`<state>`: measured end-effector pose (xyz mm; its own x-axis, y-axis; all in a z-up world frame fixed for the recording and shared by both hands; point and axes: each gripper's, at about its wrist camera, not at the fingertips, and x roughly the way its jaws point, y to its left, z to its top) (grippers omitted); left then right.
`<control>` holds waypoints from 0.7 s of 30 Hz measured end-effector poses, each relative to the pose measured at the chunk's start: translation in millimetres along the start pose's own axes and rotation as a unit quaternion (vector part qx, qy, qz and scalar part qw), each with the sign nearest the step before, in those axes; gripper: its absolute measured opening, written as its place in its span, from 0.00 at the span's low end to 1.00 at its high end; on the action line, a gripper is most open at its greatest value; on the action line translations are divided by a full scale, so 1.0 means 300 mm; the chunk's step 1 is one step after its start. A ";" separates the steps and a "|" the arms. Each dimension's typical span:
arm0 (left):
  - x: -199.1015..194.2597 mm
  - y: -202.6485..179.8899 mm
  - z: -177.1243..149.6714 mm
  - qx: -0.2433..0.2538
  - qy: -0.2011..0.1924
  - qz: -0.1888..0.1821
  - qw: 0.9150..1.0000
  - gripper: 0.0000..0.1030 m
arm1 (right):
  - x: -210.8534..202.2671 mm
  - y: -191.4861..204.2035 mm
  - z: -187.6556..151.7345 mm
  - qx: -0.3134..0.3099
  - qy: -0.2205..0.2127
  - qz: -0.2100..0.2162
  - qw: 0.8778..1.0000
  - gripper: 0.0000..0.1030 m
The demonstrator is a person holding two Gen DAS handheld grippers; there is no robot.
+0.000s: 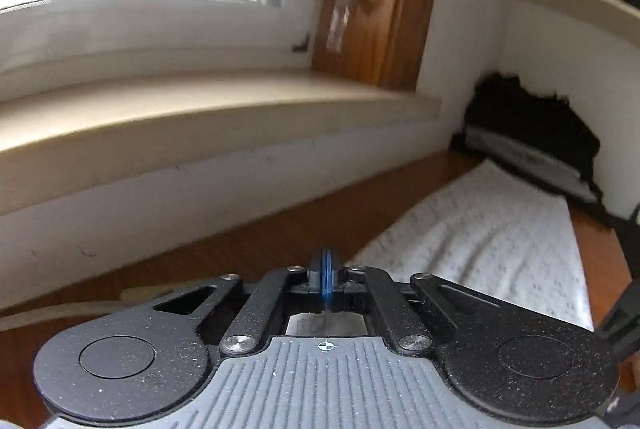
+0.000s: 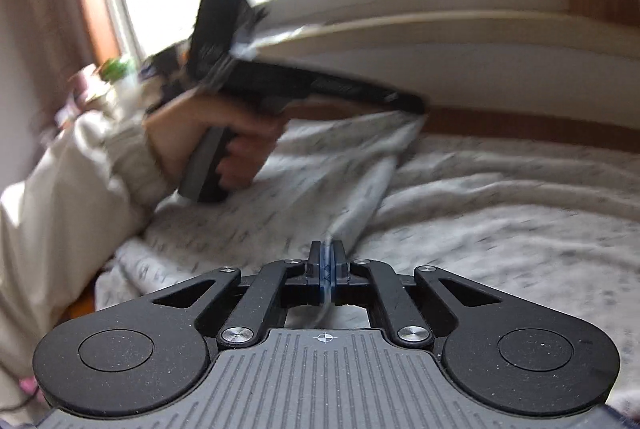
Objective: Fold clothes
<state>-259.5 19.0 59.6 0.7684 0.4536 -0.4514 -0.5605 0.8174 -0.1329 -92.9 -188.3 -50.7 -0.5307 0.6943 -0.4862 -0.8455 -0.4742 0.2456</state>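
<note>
My left hand (image 2: 212,145) grips its handle, sleeve (image 2: 80,181) low on the table (image 1: 280,229). The left gripper (image 2: 416,107) is blurry — its tip meets a raised corner of the cloth (image 2: 480,197), jaws together, though I can't tell if cloth is pinched. My right gripper (image 2: 327,261) is clamped on a fold. The white speckled cloth lies wrinkled by the table's far edge.

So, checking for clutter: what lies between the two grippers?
Only cloth: a raised fold runs from the right gripper to the left gripper, seen in the right wrist view.
</note>
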 end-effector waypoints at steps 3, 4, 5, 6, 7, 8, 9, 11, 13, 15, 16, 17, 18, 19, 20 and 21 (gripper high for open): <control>-0.048 0.011 0.009 -0.015 -0.038 0.000 0.999 0.00 | -0.054 -0.013 -0.028 0.026 -0.012 -0.011 1.000 0.02; -0.053 0.016 0.010 -0.021 -0.045 -0.002 0.999 0.00 | -0.065 -0.014 -0.041 0.033 -0.011 -0.018 0.999 0.01; -0.059 0.021 0.011 -0.026 -0.051 -0.003 0.998 0.00 | -0.076 -0.015 -0.054 0.040 -0.010 -0.025 0.999 0.01; -0.057 0.026 0.010 -0.029 -0.051 -0.003 0.998 0.00 | -0.083 -0.016 -0.066 0.045 -0.007 -0.033 0.998 0.01; -0.052 0.030 0.008 -0.032 -0.049 -0.004 0.998 0.00 | -0.081 -0.017 -0.073 0.046 0.001 -0.038 0.998 0.01; -0.048 0.035 0.007 -0.036 -0.049 -0.008 0.998 0.00 | -0.078 -0.018 -0.074 0.045 0.007 -0.039 0.998 0.01; -0.037 0.035 0.008 -0.037 -0.044 -0.009 0.998 0.00 | -0.079 -0.018 -0.066 0.043 0.004 -0.044 0.998 0.02; -0.023 0.024 0.008 -0.032 -0.039 -0.007 0.999 0.00 | -0.080 -0.019 -0.045 0.042 -0.002 -0.050 0.998 0.06; -0.015 0.012 0.009 -0.025 -0.040 -0.008 0.999 0.00 | -0.066 -0.028 0.001 0.047 -0.009 -0.044 0.998 0.12; -0.017 0.012 0.007 -0.024 -0.043 -0.010 0.999 0.00 | -0.028 -0.048 0.048 0.048 -0.003 -0.036 0.998 0.27; -0.016 0.013 0.006 -0.025 -0.044 -0.010 0.999 0.00 | -0.010 -0.061 0.063 0.049 0.002 -0.038 0.998 0.29; -0.014 0.014 0.005 -0.027 -0.045 -0.011 0.999 0.00 | 0.014 -0.066 0.072 0.047 0.009 -0.039 0.998 0.30; -0.013 0.015 0.005 -0.028 -0.043 -0.009 0.999 0.00 | 0.035 -0.064 0.075 0.045 0.017 -0.038 0.998 0.30; -0.012 0.016 0.006 -0.029 -0.039 -0.006 0.999 0.00 | 0.053 -0.061 0.075 0.044 0.025 -0.033 0.998 0.30; -0.010 0.018 0.006 -0.030 -0.035 -0.004 0.999 0.00 | 0.062 -0.059 0.067 0.044 0.032 -0.020 0.998 0.30; -0.010 0.018 0.007 -0.030 -0.034 -0.004 0.999 0.00 | 0.067 -0.054 0.060 0.045 0.037 -0.008 0.998 0.30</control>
<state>-264.2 22.7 62.1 0.7908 0.4727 -0.3889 -0.5709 0.7988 -0.1898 -91.0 -156.9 -49.5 -0.5135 0.6583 -0.5504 -0.8578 -0.4098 0.3101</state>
